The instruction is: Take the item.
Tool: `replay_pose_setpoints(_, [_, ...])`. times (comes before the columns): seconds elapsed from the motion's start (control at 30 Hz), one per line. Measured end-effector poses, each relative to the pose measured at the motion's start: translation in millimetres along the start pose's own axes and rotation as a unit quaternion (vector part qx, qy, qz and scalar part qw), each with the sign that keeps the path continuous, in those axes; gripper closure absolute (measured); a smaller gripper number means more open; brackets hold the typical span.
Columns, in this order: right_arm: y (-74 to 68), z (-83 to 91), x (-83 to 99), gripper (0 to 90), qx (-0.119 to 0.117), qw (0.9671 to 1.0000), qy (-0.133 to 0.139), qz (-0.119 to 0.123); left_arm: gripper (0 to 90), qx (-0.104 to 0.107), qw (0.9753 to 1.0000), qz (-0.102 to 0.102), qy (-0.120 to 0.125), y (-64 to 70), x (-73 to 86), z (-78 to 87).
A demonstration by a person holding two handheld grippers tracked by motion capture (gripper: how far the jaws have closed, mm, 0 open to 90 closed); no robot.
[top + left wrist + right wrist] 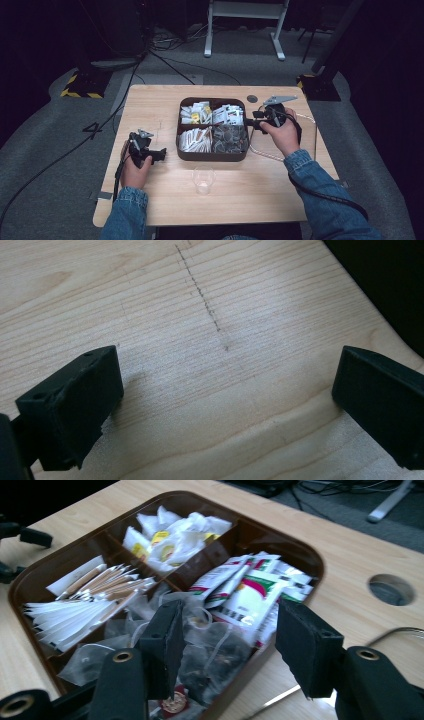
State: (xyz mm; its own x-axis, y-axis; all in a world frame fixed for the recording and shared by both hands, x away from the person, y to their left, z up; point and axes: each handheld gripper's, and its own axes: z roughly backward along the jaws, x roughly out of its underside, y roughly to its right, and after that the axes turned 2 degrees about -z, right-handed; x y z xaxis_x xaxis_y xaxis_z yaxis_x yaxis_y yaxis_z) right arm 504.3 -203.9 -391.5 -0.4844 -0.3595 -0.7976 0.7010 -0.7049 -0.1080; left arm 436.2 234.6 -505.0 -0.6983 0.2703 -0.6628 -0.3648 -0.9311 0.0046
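Nearest the person, a small clear plastic cup (pixel 203 180) stands upright on the pale wooden table (pixel 150 200), just in front of the tray and apart from it.

To its left, the left gripper (pixel 161 154) rests low on the table in the person's left hand (pixel 134 170), well apart from the tray. In the left gripper view its jaws are spread wide over bare wood marked with a faint dotted pencil line (pixel 200 292), with nothing between them.

Behind the cup sits the dark brown, round-cornered plastic tray (pixel 212 156), split by a cross of walls into four compartments. In the right gripper view, the compartment closest to the right gripper holds translucent tea bags with dark contents (pixel 210 655), loosely heaped. Beside them lie white and tan paper sticks (pixel 85 605), fanned in a row. Farther back are white sachets with red and green print (pixel 250 592), stacked at a slant, and crumpled white packets with yellow labels (pixel 170 535).

The right gripper (pixel 227 640), held by the right hand (pixel 286 135), hovers at the tray's right edge over the tea bags. Its jaws stand open and hold nothing.

Beyond the tray, a round grommet hole (pixel 252 98) is set in the tabletop.
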Motion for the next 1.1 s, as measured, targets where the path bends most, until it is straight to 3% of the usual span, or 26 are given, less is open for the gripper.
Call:
replay_pose_setpoints(0.33, [-22.5,-27.9,-0.1,43.3,-0.039,0.9982,-0.038,0.024,0.3,0.000,1.0000,-0.002,0.000,-0.3,0.1,0.0])
replay_pose_setpoints(0.6, [-33.3,-43.5,4.9,42.3,-0.045,0.9968,-0.056,0.034,0.2,-0.001,1.0000,-0.001,0.000,-0.3,0.0,0.1])
replay_pose_setpoints(0.87, [-41.2,-59.0,11.0,50.4,-0.058,0.9929,-0.087,0.057,0.2,0.000,1.0000,0.000,0.000,-0.2,-0.1,0.0])
replay_pose_setpoints(1.1, [-43.4,-75.1,17.3,57.0,-0.044,0.9895,-0.117,0.074,0.2,0.000,1.0000,0.000,0.000,-0.1,-0.2,-0.1])
